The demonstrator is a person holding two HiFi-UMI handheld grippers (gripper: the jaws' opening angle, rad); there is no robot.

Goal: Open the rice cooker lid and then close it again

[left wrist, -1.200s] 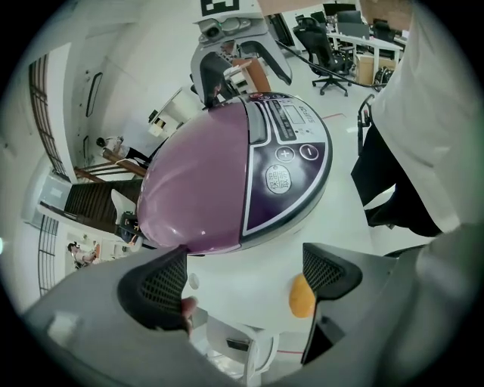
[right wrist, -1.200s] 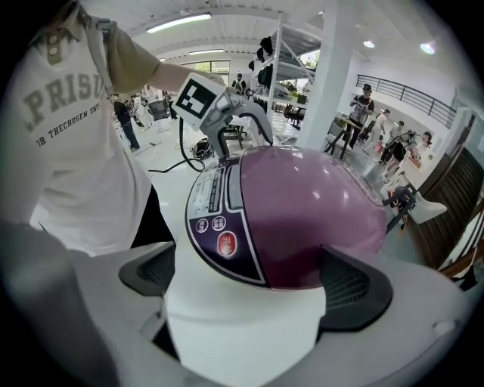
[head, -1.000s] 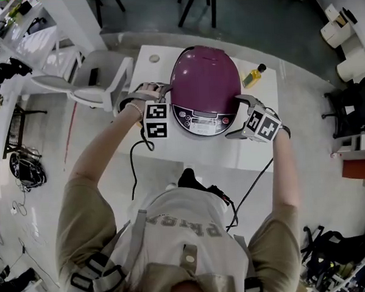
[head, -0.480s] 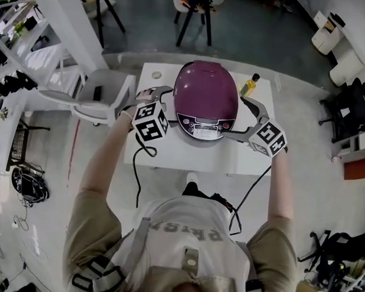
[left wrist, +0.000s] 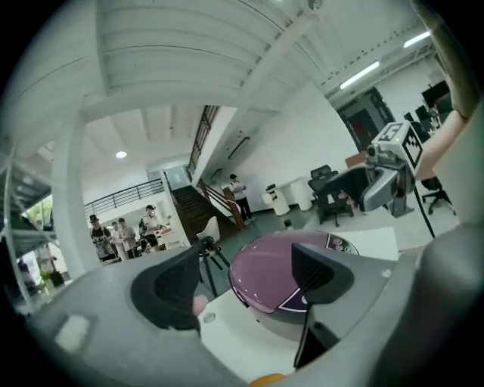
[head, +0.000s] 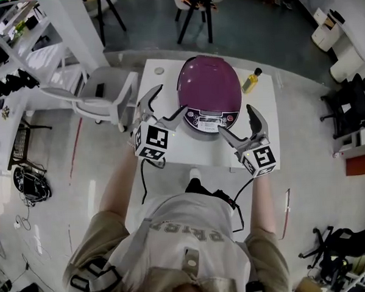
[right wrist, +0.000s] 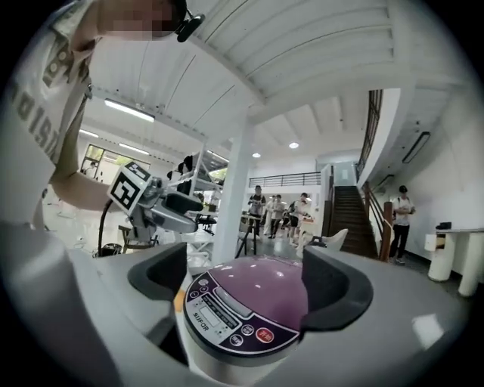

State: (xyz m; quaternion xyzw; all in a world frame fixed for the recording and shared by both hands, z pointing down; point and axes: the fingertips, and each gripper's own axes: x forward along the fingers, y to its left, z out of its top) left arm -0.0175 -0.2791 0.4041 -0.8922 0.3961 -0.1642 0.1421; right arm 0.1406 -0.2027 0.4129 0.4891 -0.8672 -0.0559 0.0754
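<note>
Both grippers hovering wide-jawed before the shut rice cooker

The left gripper [head: 171,98] is hanging off the left front of the purple rice cooker [head: 209,89]. Its jaws are standing wide after just closing a little, and they are gripping nothing. In the left gripper view the cooker's dome is showing beyond the gap, with no pad pressing on it. The cooker is sitting on the white table [head: 170,146] between the two grippers and just ahead of them, lid down, control panel [head: 211,117] facing the person. The right gripper [head: 236,119] is hanging off its right front, jaws likewise wide after narrowing slightly, framing the panel without clamping it. A yellow bottle [head: 251,79] is standing beyond the right gripper, beside the cooker.
</note>
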